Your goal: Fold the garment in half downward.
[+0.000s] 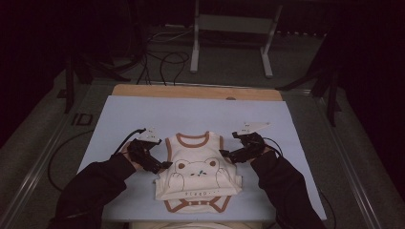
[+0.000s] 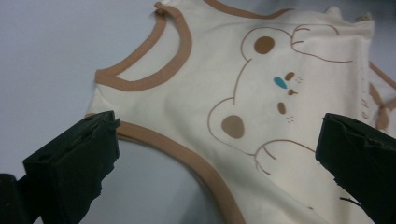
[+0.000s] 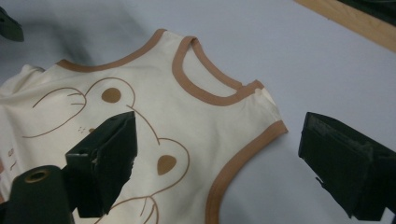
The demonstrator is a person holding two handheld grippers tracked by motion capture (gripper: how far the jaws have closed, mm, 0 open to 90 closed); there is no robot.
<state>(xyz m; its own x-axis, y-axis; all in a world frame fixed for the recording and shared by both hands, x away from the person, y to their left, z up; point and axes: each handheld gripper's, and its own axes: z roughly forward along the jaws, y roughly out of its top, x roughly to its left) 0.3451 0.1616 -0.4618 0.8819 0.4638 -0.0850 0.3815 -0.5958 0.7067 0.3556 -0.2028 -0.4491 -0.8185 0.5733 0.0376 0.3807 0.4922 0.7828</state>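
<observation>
A cream baby bodysuit (image 1: 198, 174) with brown trim and a bear print lies flat on the pale blue mat (image 1: 191, 112), neck away from me. My left gripper (image 1: 162, 165) is open at its left armhole; its jaws straddle the brown armhole trim (image 2: 187, 156) in the left gripper view. My right gripper (image 1: 224, 154) is open at the right armhole, one jaw over the bear print (image 3: 140, 135) and the other over bare mat beside the trim (image 3: 238, 161). Nothing is gripped.
The mat lies on a wooden tabletop (image 1: 196, 91) whose far edge shows. Cables (image 1: 162, 62) and a white stand's legs (image 1: 229, 43) are on the floor beyond. Sleeved forearms (image 1: 90, 191) come in from the bottom on both sides.
</observation>
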